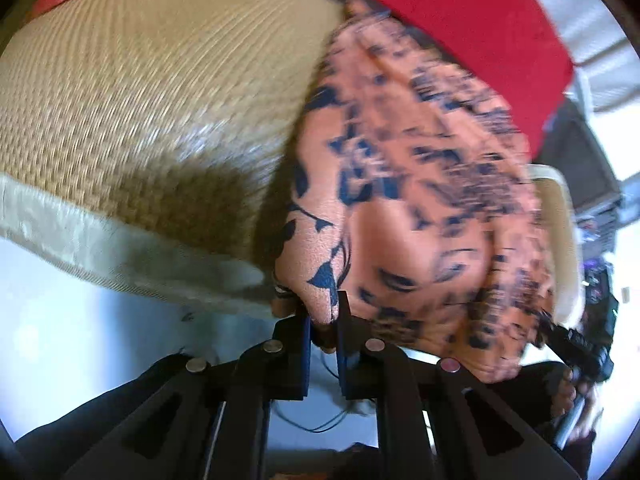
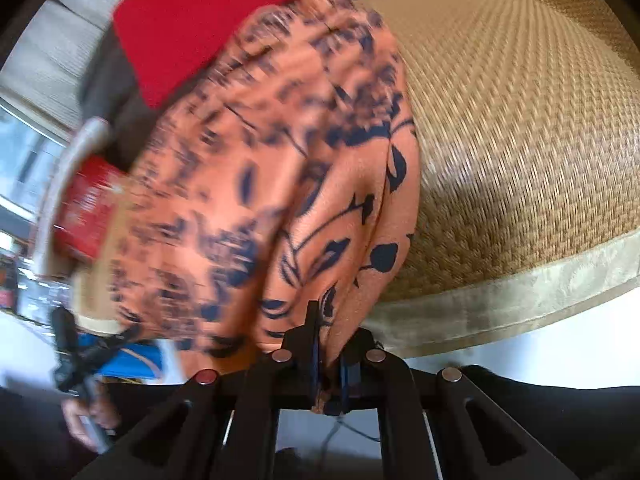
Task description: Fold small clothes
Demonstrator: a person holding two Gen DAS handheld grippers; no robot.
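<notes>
Jaws of both the left gripper [image 1: 323, 320] and right gripper [image 2: 329, 344] pinch the orange floral garment [image 1: 400, 184] above the woven mat [image 1: 140, 80].

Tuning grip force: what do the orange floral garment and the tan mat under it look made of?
Orange floral garment: thin woven fabric, matte, maybe crepe; fine pebbly grain and soft folds where the left gripper and right gripper pinch it. Tan mat: woven straw or rattan, slightly glossy, visible basket weave, smoother cloth edging.
</notes>
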